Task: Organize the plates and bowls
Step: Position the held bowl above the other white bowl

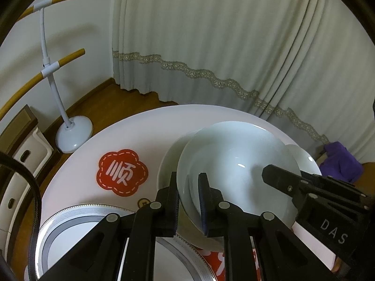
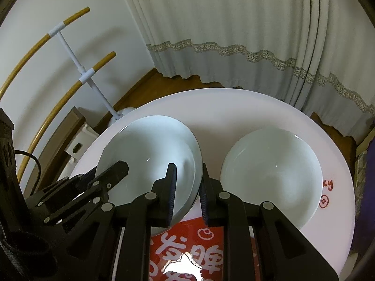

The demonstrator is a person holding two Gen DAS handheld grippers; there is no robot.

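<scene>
Hand-held grippers, left [image 1: 188, 201] and right [image 2: 187, 194], both pinch your pale glazed ceramic bowl's [image 2: 150, 154] rim at centre frame.

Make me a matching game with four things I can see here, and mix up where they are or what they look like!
Things:
1. held bowl
2. second bowl
3. patterned plate
4. flower-shaped sticker

Descriptions:
A. red, with a white character on it
B. rim gripped by the left gripper and the right gripper
C. grey ornamental border, lying at the near left of the table
D. standing free on the table, touched by no gripper

Pairs: 1-B, 2-D, 3-C, 4-A
</scene>
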